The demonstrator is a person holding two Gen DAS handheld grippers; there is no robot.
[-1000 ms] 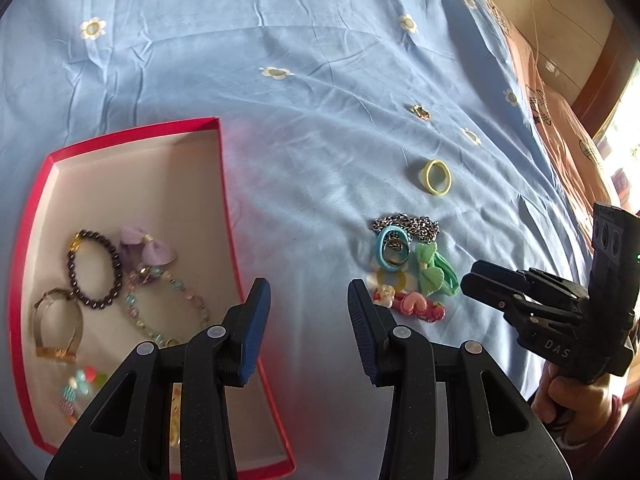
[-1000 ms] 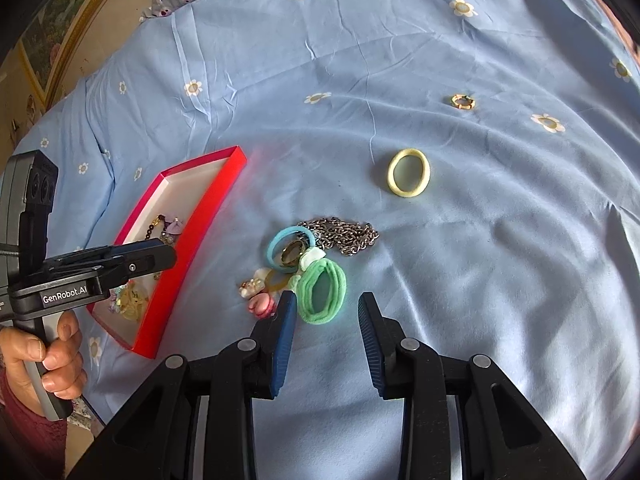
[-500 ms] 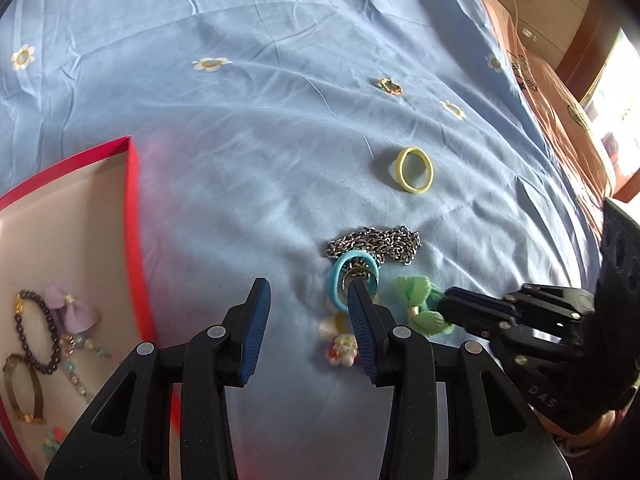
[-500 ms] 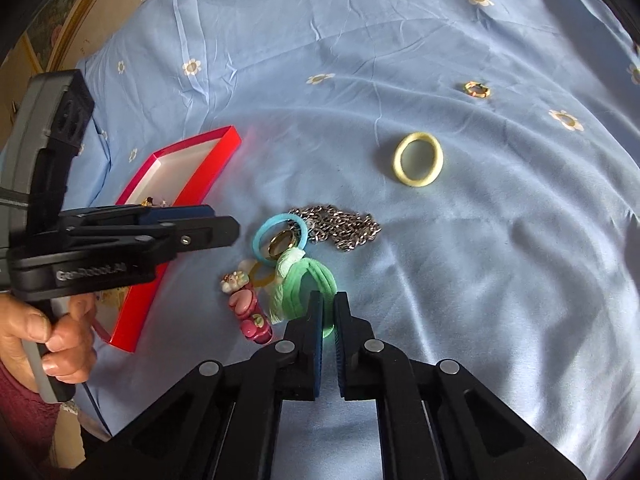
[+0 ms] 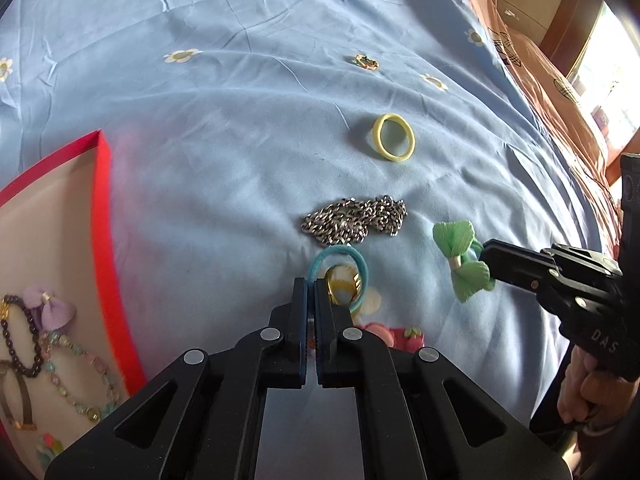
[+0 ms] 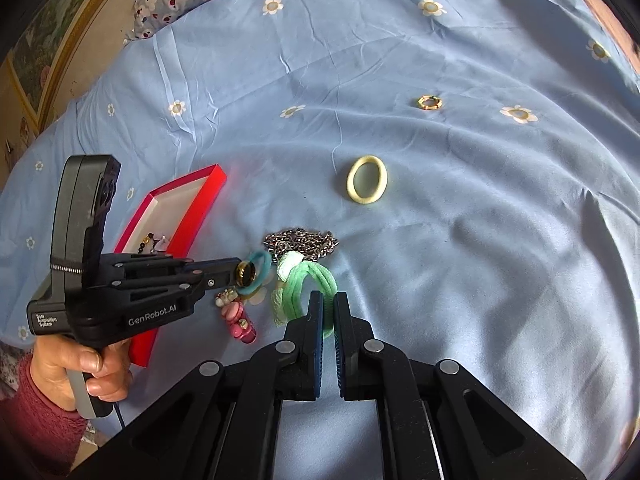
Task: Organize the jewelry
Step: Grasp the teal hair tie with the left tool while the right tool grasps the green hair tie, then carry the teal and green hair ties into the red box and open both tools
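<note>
Both pairs of jaws, open a second ago, have now come together over the pile on the blue flowered bedspread (image 5: 224, 128). At left, the left gripper (image 5: 311, 286) pinches the teal hair tie (image 5: 360, 264), a gold ring (image 5: 340, 286) lying inside its loop. At right, the right gripper (image 6: 329, 300) clamps the green hair tie (image 6: 308, 284), its bow lifted clear of the silver chain (image 5: 356, 220). Farther up the sheet, a yellow hair tie (image 5: 394, 137) and a small gold ring (image 5: 366, 62) lie apart. Pink charms (image 6: 238, 320) rest beside the red box (image 5: 106, 240), which holds bracelets.
</note>
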